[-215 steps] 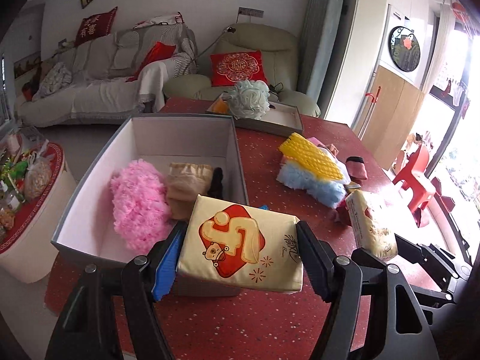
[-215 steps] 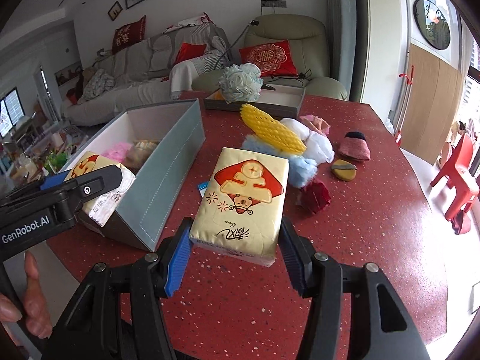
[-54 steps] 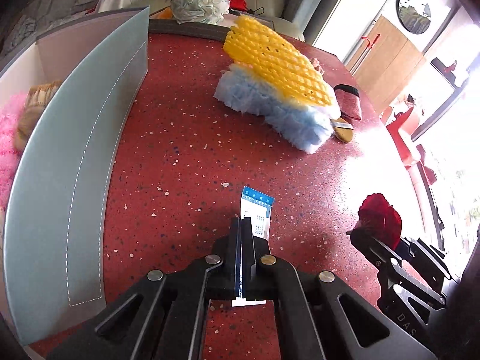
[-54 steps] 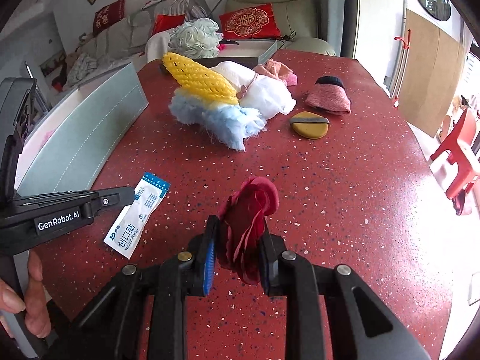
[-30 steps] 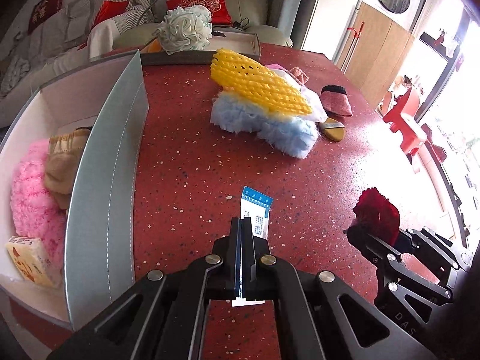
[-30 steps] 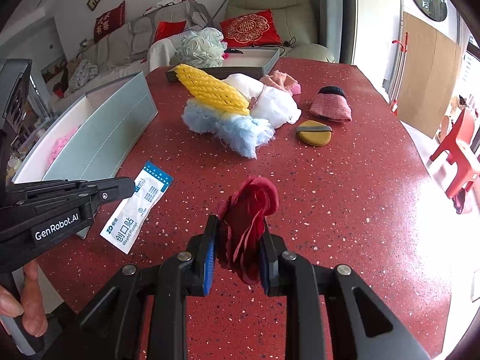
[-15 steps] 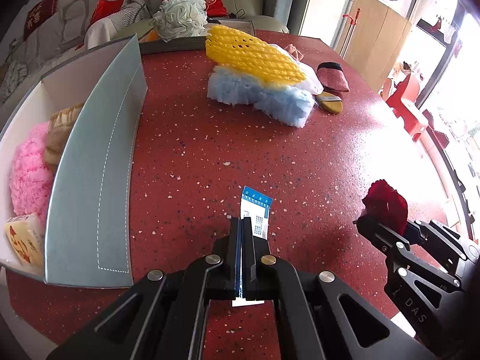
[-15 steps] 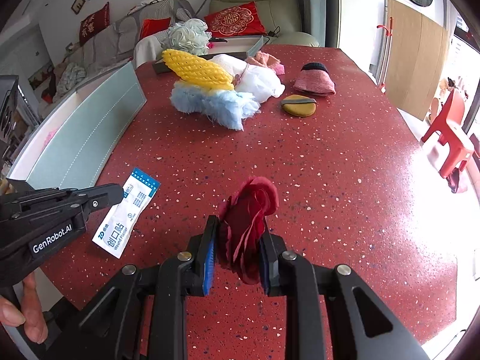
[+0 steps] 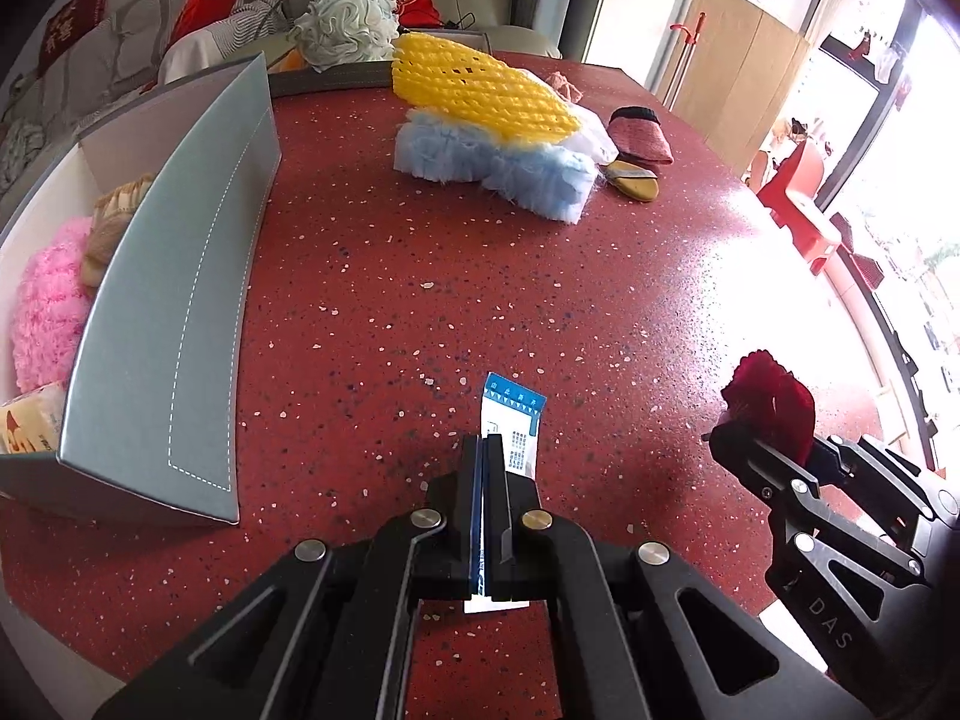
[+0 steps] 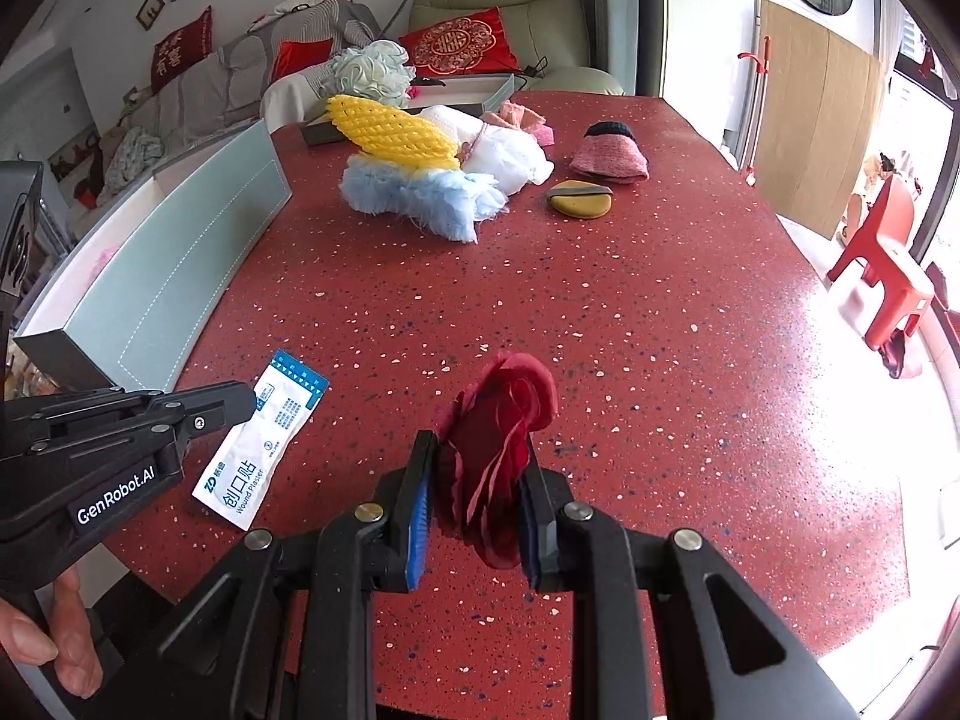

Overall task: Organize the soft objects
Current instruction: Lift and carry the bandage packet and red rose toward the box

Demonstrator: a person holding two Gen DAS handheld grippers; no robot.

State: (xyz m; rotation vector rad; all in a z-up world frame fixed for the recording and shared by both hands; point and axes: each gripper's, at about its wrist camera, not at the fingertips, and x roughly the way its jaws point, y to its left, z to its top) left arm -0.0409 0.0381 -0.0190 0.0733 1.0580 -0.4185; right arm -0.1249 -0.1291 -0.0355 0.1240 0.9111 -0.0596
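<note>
**Both grippers loaded above the red table**

The plaster sachet (image 9: 509,420) is pinched edge-on in the left gripper (image 9: 486,450), whose jaws are pressed flat together on it. Its long axis runs along the fingers, blue-banded end pointing forward and away from the hand; in the right wrist view the printed white face (image 10: 264,438) slants from lower left up to upper right. The dark red fabric flower (image 10: 498,444) sits between the pads of the right gripper (image 10: 474,498), jaws only slightly apart and squeezing it, petals fanning up past the fingertips. Both are held over the bare near part of the red speckled table (image 10: 660,330).

Against the frames from seven seconds back, the yellow tissue packs are gone from the jaws; one now lies in the grey box (image 9: 180,312) at its near end (image 9: 27,426), beside the pink fluffy item (image 9: 45,312). Over the last second both grips look unchanged.

Farther off lie the yellow foam net (image 10: 396,132) on the blue fluffy cloth (image 10: 420,198), white mesh (image 10: 510,159), a pink sock (image 10: 609,159) and a tan powder puff (image 10: 579,199). A hand (image 10: 45,642) grips the left tool's handle.
</note>
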